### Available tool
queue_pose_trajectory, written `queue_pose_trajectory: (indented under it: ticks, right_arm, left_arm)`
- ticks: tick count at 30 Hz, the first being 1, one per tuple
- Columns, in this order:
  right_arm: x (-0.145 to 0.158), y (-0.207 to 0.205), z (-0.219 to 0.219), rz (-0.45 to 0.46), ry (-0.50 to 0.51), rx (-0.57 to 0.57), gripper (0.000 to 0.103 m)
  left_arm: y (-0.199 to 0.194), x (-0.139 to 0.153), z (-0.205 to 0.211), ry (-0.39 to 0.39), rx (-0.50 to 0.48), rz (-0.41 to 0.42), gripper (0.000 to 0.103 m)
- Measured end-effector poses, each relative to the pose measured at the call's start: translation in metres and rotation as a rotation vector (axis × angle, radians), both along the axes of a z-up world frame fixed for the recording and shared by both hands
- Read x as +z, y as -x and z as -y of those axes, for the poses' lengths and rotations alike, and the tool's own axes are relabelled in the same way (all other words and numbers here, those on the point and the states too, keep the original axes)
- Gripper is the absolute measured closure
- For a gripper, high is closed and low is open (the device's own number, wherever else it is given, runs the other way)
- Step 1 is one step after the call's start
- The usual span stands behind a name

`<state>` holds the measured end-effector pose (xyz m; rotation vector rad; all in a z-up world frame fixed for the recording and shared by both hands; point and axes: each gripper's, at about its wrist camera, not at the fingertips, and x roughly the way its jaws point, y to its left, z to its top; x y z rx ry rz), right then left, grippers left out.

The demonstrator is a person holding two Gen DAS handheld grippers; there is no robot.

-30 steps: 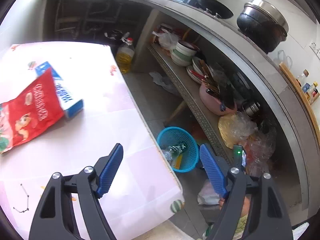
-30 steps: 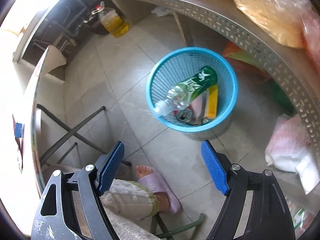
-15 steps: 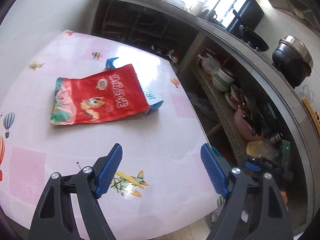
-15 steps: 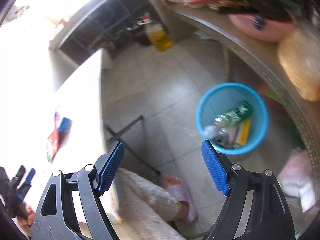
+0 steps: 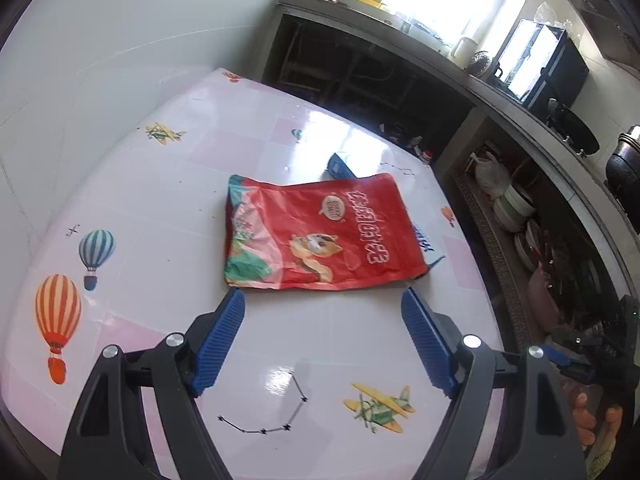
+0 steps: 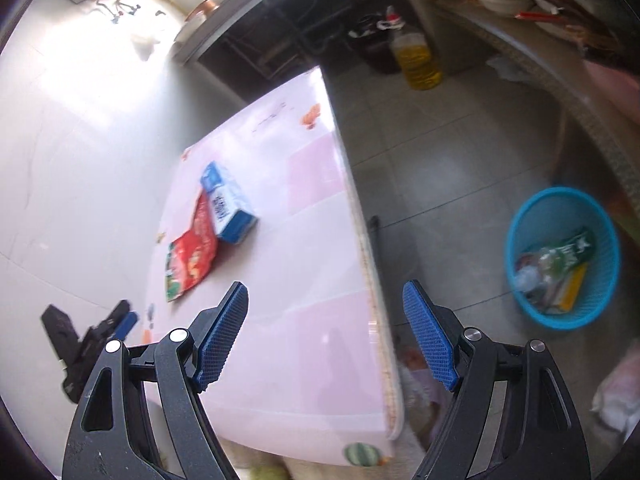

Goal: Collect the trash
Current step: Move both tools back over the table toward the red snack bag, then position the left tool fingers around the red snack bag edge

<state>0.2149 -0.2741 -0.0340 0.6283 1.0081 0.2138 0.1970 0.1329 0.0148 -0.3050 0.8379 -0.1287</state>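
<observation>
Left wrist view: red snack bag (image 5: 320, 236) flat just ahead of left gripper (image 5: 323, 310), long axis crosswise; jaws wide, empty. Nearer than right gripper (image 6: 325, 308), also open, empty.

Open left tongs (image 5: 322, 308), red snack bag (image 5: 320, 236) on table (image 5: 160, 208)

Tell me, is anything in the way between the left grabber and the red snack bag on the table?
Nothing visible is. The left gripper is open, and only bare table lies between it and the red snack bag. A blue and white box sits partly under the bag's far edge, not in the path.
</observation>
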Motion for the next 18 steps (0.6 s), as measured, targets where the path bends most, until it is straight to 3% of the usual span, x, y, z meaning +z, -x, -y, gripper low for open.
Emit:
queue_pose_trajectory:
  ticks: [9, 13, 18]
  right_arm:
    - [-0.007, -0.037, -0.075, -0.030, -0.093, 0.172, 0.028]
    - [-0.015, -0.049, -0.103, -0.059, -0.105, 0.211, 0.034]
    - [-0.023, -0.053, -0.117, -0.095, -0.101, 0.232, 0.039]
  left_arm:
    - [-0.074, 0.028, -0.010, -0.150, -0.059, 0.033, 0.033]
    - [-0.135, 0.008, -0.012, -0.225, -0.080, -0.026, 0.045]
    - [-0.203, -0.037, -0.016, -0.319, -0.102, -0.130, 0.055]
